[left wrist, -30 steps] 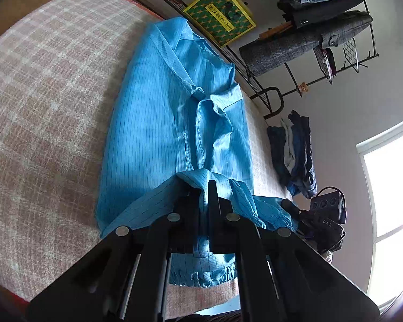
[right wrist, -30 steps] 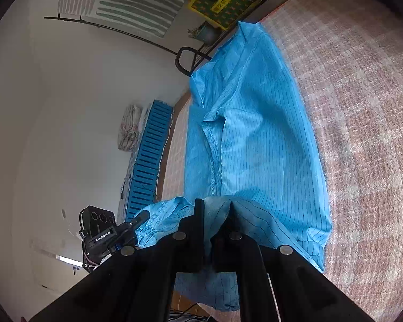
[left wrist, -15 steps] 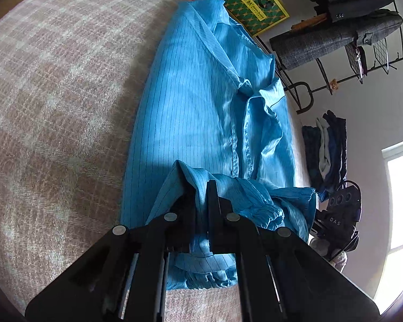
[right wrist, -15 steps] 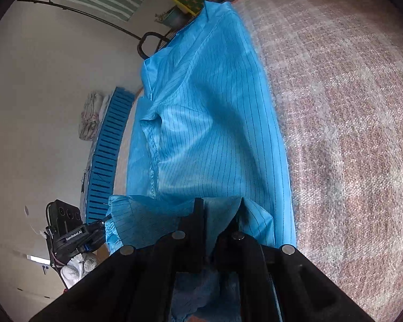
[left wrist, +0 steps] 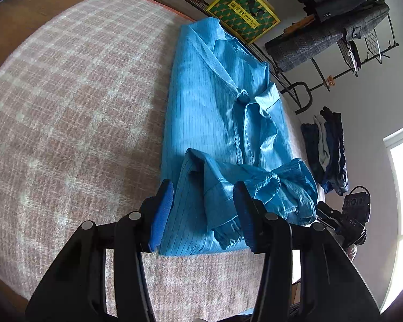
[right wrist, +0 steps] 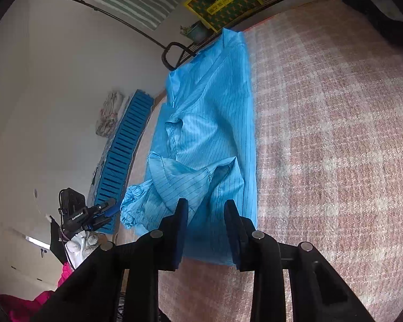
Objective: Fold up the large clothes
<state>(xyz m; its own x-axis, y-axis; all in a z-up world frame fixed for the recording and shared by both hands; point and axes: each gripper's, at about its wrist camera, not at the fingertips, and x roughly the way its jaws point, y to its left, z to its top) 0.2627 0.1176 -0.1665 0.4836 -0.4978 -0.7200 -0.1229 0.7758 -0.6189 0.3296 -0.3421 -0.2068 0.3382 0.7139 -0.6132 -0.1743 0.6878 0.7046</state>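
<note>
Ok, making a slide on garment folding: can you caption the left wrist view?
Open left gripper above the blue striped garment, lying lengthwise on the checked blanket, sleeve bunched near the fingers.

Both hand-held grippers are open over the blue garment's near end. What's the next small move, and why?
Probably lower the left hand-held gripper and pinch the bunched cuffed sleeve to lay it flat. The blue pinstriped garment lies lengthwise on the plaid blanket, but its near end is rumpled. The right hand-held gripper holds nothing.
</note>
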